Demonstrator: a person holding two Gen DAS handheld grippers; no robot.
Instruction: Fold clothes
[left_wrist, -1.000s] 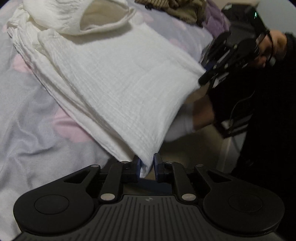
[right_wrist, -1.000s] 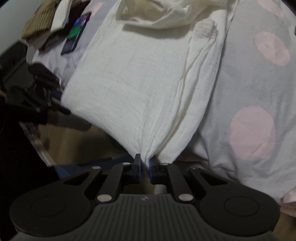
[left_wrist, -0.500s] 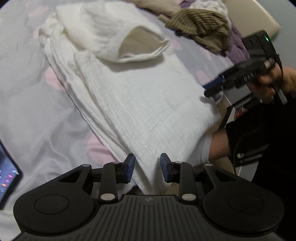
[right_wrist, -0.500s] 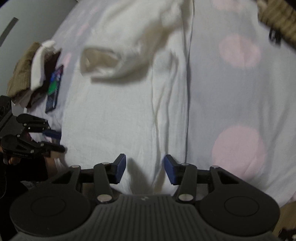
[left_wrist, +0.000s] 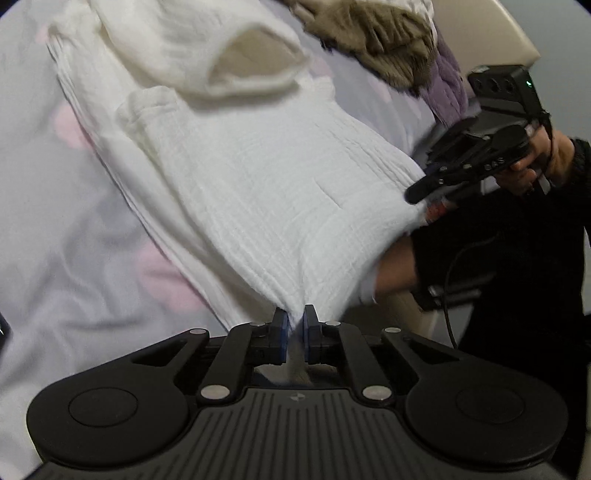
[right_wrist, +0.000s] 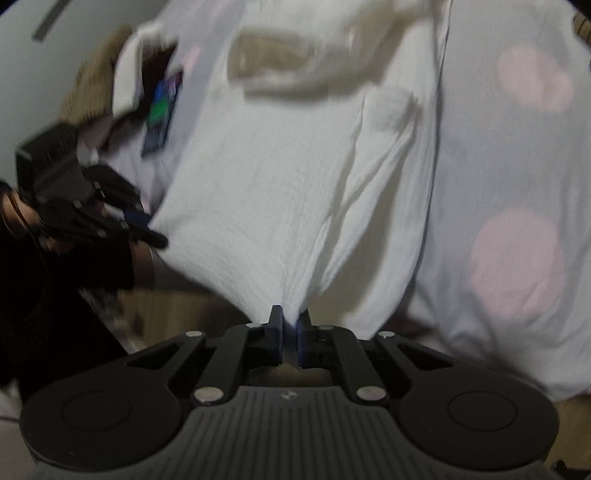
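A white crinkled garment (left_wrist: 266, 177) lies partly folded on a grey bedspread with pink dots (left_wrist: 66, 229), its open sleeve or leg cuff (left_wrist: 251, 62) at the far end. My left gripper (left_wrist: 294, 325) is shut on one near corner of the cloth. In the right wrist view the same white garment (right_wrist: 280, 192) stretches away, and my right gripper (right_wrist: 290, 325) is shut on the other near corner. Each view shows the opposite gripper at the cloth's side edge: the right gripper (left_wrist: 421, 192) and the left gripper (right_wrist: 155, 240).
A brown striped garment (left_wrist: 373, 40) and a purple one (left_wrist: 447, 88) are piled at the far right of the bed. A phone with a lit screen (right_wrist: 162, 110) lies beside more clothes (right_wrist: 99, 85). The person's dark sleeve (left_wrist: 517, 258) is close by.
Half a second ago both grippers stood open over the cloth's near edge. Both have since shut on its near corners, and the cloth is pulled taut between them.
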